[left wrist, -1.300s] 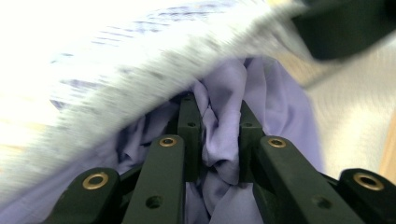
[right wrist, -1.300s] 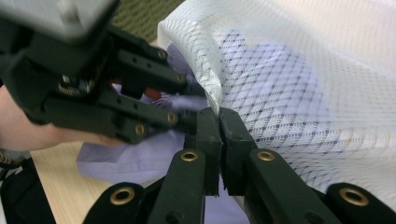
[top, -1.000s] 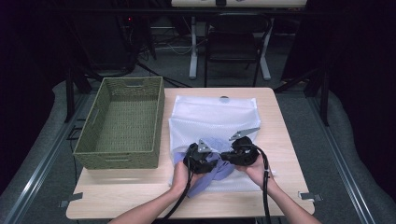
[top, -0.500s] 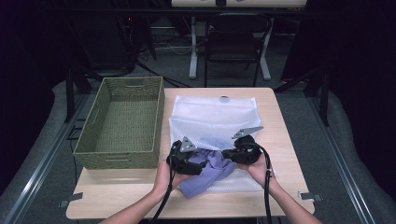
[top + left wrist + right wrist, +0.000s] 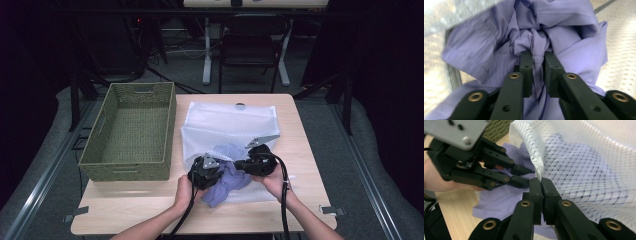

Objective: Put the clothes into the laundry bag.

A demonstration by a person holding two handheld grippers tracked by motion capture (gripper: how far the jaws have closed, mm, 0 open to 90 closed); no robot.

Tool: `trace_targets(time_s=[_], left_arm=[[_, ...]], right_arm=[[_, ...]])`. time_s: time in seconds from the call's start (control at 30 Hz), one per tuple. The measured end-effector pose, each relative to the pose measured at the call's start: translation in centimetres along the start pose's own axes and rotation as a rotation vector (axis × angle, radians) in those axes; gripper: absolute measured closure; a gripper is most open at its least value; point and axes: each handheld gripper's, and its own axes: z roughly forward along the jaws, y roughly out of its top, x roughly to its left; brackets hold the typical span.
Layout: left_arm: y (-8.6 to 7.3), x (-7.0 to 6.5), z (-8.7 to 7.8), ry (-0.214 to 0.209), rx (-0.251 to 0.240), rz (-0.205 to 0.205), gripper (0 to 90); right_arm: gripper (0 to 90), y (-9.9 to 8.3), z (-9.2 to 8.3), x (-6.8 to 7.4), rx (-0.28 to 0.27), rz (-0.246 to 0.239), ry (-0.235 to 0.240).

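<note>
Two grippers are being held at the table's point(image 5: 150, 210) six o'clock edge. A purple garment point(image 5: 564, 37) is being pinched by the left gripper point(image 5: 538, 53) at the white mesh bag's point(image 5: 584, 162) mouth. The bag's edge is being clamped by the right gripper point(image 5: 541, 181), with a green basket point(image 5: 100, 150) lying at nine o'clock.

Black claw point(image 5: 541, 182), brass rivets, grey plate.

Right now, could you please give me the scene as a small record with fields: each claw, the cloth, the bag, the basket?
left claw: shut on a bunched fold of the purple garment
right claw: shut on the edge of the white mesh bag
purple garment: crumpled, partly out of the bag's near opening, partly under the mesh
white mesh bag: lies flat on the table, near edge held up
green woven basket: at the table's left, beside the bag, nothing inside
table: light wood
</note>
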Motion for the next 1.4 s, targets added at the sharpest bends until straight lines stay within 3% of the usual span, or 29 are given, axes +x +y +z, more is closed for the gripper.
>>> trace_targets(time_s=[0.13, 0.2, 0.3, 0.4, 0.5, 0.53, 0.63, 0.7, 0.77, 0.9, 0.97, 1.07, 1.17, 1.27, 1.4], left_arm=[[1.4, 0.0, -0.7, -0.004, -0.095, -0.065, 81.1], [1.8, -0.2, -0.8, -0.001, -0.115, -0.064, 80.6], [1.6, -0.1, 0.1, -0.01, -0.072, -0.057, 77.8], [1.0, 0.4, 0.9, -0.069, 0.006, -0.038, 71.3], [1.3, 0.9, -0.3, -0.081, 0.017, -0.023, 59.8], [1.3, 1.0, -0.9, -0.082, 0.01, -0.034, 55.8], [1.5, 1.5, -2.6, -0.039, 0.041, -0.031, 45.3], [1.3, 2.1, -3.8, -0.033, 0.051, -0.054, 42.8], [1.1, 2.4, -4.6, 0.01, 0.053, -0.057, 41.1], [0.5, 3.0, -4.2, 0.046, 0.098, -0.076, 37.9], [0.0, 3.2, -3.3, 0.038, 0.133, -0.083, 39.0], [-0.6, 3.2, -1.9, 0.011, 0.198, -0.076, 48.5], [-1.0, 3.1, -0.7, 0.023, 0.209, -0.068, 62.4], [-0.8, 3.1, -0.3, 0.059, 0.178, -0.066, 82.7], [0.0, 3.2, 0.2, 0.066, 0.102, -0.11, 87.9]], right_arm=[[87.9, 0.3, -0.7, 0.5, -0.032, -0.003, 0.01], [87.9, 0.5, -1.1, 0.7, -0.049, -0.007, 0.01], [87.9, 0.3, -1.1, 0.5, -0.04, 0.0, 0.008], [87.9, -0.4, -0.2, -0.2, 0.003, 0.007, -0.011], [87.9, -0.8, 0.2, -0.6, 0.024, 0.01, -0.028], [87.9, -0.8, 0.1, -0.7, 0.025, 0.009, -0.032], [87.9, -0.8, 0.0, -0.9, 0.015, 0.009, -0.039], [87.9, -0.7, -0.1, -1.0, 0.011, 0.013, -0.039], [87.9, -0.7, -0.2, -1.1, 0.006, 0.01, -0.039], [87.9, -0.6, -0.3, -0.9, 0.007, 0.007, -0.04], [87.9, -0.6, -0.2, -0.8, 0.007, 0.006, -0.04], [87.9, -0.6, 0.1, -0.8, 0.017, 0.004, -0.028], [87.9, -0.6, 0.3, -0.8, 0.023, 0.004, -0.025], [87.9, -0.6, 0.3, -0.7, 0.02, 0.009, -0.01], [88.0, -0.3, 0.0, -0.5, 0.005, 0.014, 0.008]])
